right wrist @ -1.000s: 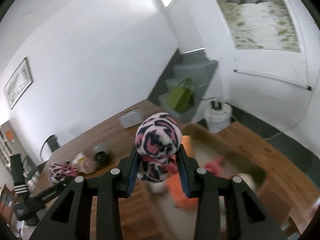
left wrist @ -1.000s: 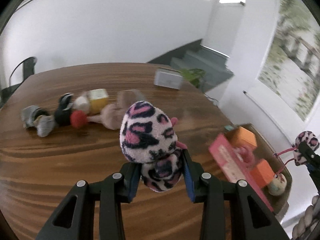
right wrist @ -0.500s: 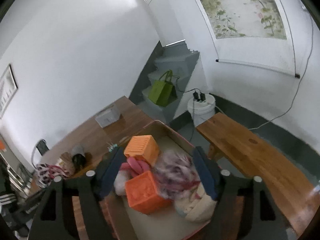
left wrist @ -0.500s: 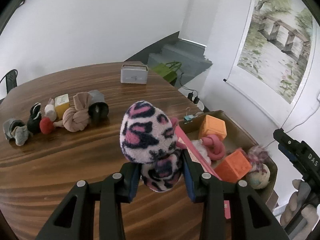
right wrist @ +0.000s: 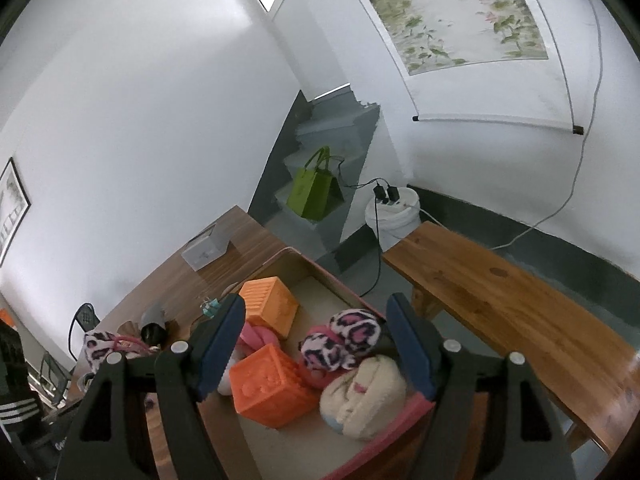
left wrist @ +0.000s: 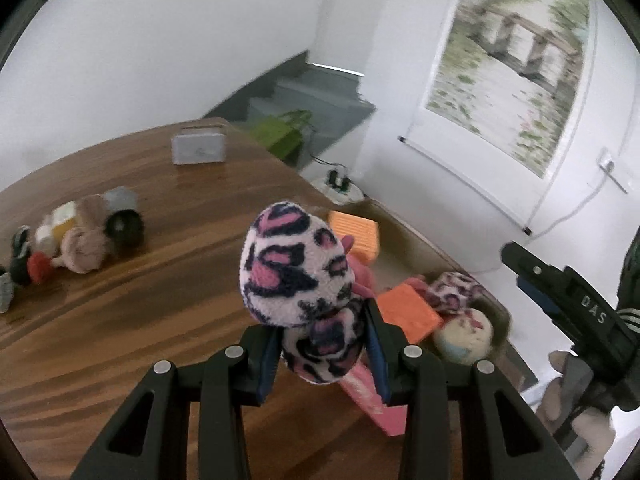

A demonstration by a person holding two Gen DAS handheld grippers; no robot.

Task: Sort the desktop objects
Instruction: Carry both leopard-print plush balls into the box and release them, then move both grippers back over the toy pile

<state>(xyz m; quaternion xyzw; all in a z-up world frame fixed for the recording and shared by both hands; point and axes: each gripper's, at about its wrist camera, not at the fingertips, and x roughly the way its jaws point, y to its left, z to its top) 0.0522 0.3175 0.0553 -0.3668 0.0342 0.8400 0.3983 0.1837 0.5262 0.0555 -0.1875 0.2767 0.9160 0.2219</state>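
We are pinching a leopard plush in the left tool; the box is lying ahead to its right, under our spread, empty right tool.

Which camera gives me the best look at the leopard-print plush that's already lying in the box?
The right wrist view: the dropped leopard-print plush lies in the box between the open right gripper fingers, sharp and unobstructed. The left wrist view shows it small and blurred, behind the left gripper and its own held plush.
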